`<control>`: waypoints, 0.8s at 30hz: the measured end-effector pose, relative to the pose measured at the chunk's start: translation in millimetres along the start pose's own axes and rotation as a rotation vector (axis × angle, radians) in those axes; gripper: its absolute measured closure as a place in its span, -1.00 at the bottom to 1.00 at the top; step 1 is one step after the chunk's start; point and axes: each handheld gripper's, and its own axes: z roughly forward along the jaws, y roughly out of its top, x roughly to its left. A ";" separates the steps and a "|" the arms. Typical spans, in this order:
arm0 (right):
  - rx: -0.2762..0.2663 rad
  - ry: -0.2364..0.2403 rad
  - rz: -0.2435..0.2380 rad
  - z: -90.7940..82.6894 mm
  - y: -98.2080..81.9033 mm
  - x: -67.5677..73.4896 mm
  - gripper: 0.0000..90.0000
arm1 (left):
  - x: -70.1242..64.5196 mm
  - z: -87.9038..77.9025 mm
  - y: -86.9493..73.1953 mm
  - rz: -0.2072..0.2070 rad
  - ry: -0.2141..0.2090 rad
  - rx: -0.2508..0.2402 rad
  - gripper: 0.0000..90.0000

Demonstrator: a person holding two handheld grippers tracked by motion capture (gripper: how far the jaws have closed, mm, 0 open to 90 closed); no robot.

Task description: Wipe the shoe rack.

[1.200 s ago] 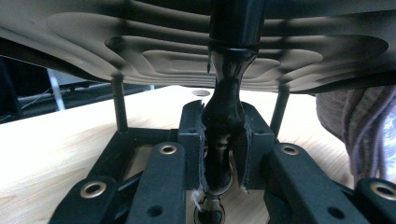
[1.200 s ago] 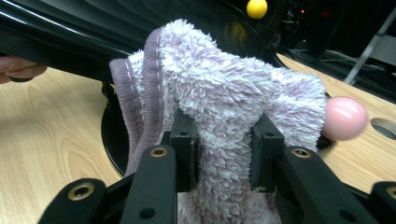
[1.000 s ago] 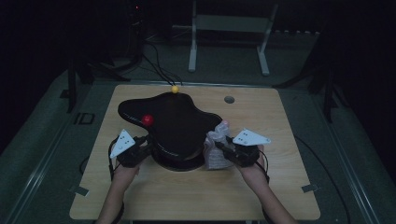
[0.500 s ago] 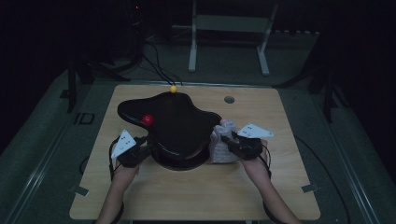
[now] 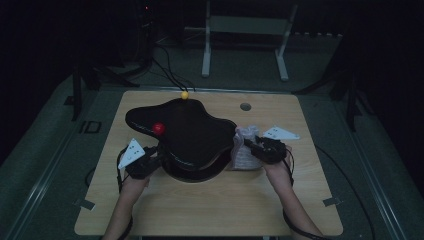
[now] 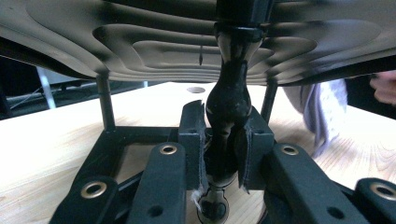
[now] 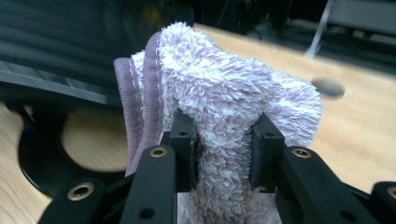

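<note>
Your left gripper [image 6: 223, 158] is clamped on the black turned post [image 6: 229, 100] beneath the black wavy-edged stand [image 5: 192, 134], near its front left edge. Your right gripper [image 7: 223, 149] pinches a bunched lilac towel [image 7: 229, 98], pressed against the stand's right rim. The stand sits mid-table [image 5: 200, 210], a red ball [image 5: 159, 128] on top and a yellow ball [image 5: 184, 94] at its far edge.

black stand [image 6: 224, 46] top cut off by upper edge of left gripper view; its central post [image 6: 229, 102] lower end hidden between the pads. Towel [image 7: 224, 107] bottom hidden behind the jaws, lower centre of right gripper view. Table hole [image 7: 329, 87] blurred, right of frame. High view too dark to read jaw gaps.
</note>
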 end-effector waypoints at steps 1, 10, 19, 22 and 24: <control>0.021 -0.001 0.004 4.3 -4.9 -0.9 0.51 | 0.5 0.0 -0.2 0.000 -0.004 -0.002 0.66; -0.009 -0.002 0.024 -3.3 1.9 -4.9 0.51 | 1.0 0.2 -0.5 -0.003 -0.008 -0.004 0.66; 0.051 -0.009 0.017 14.2 -12.8 1.5 0.53 | -0.4 0.6 0.9 0.002 -0.007 0.009 0.66; 0.069 -0.002 0.003 12.9 -15.8 4.1 0.53 | 0.1 0.9 1.1 0.002 -0.012 0.010 0.66; 0.059 0.006 -0.003 9.9 -12.9 5.3 0.53 | -0.3 1.0 0.9 0.000 -0.009 0.009 0.66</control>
